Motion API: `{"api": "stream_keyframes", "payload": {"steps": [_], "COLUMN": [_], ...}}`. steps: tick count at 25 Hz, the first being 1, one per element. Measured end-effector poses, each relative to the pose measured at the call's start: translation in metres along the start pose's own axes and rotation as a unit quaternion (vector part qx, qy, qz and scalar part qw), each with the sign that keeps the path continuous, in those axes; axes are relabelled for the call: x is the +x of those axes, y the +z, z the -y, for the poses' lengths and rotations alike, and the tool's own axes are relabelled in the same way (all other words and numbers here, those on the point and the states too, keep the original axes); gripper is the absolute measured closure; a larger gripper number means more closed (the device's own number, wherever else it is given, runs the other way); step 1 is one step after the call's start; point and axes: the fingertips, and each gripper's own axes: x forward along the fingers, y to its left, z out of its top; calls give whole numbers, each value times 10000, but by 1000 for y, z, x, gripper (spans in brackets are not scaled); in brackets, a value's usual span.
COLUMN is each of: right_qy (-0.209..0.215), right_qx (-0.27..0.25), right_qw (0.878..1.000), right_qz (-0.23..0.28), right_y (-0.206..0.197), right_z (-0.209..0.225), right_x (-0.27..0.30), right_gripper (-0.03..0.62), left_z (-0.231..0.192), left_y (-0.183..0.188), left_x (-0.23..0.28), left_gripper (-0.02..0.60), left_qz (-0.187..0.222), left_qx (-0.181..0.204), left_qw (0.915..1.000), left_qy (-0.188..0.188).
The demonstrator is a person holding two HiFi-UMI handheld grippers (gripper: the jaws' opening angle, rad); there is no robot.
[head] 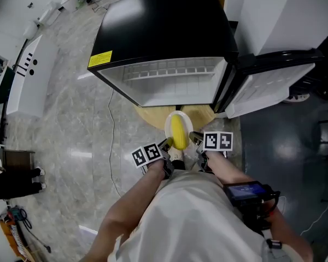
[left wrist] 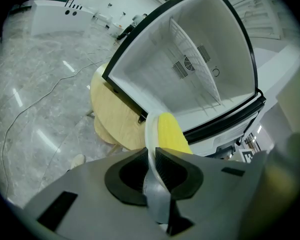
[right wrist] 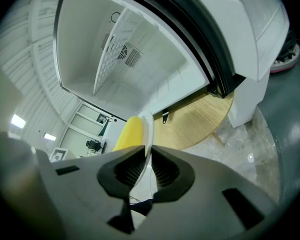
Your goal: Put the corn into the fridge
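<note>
While my left tool (left wrist: 151,156) and right tool (right wrist: 147,156) pinch one plate (head: 167,126) bearing one corn cob (head: 179,132), the fridge (head: 164,26) shows an unreadable yellow label (head: 100,59).

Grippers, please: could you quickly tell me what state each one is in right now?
Left gripper: closed on the rim of the plate carrying the corn.
Right gripper: closed on the plate's opposite rim.
</note>
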Motion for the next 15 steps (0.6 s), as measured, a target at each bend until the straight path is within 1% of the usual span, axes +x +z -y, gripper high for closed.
{"api": "stream_keyframes", "payload": {"steps": [6, 15], "right_qy": [-142, -361], "right_qx": [39, 150], "right_qw": [9999, 9992], "right_qz": [35, 127], "right_y": [14, 40], "right_z": [-9, 0], "right_x": [4, 29], "right_gripper": [549, 549], "left_z": [5, -2], "left_y": [19, 50], "left_x": [1, 25], "left_gripper": [541, 541], "left_qz": [-116, -286], "left_qx": [36, 97], "left_qw": [9999, 9995], "left_qy": [-10, 15]}}
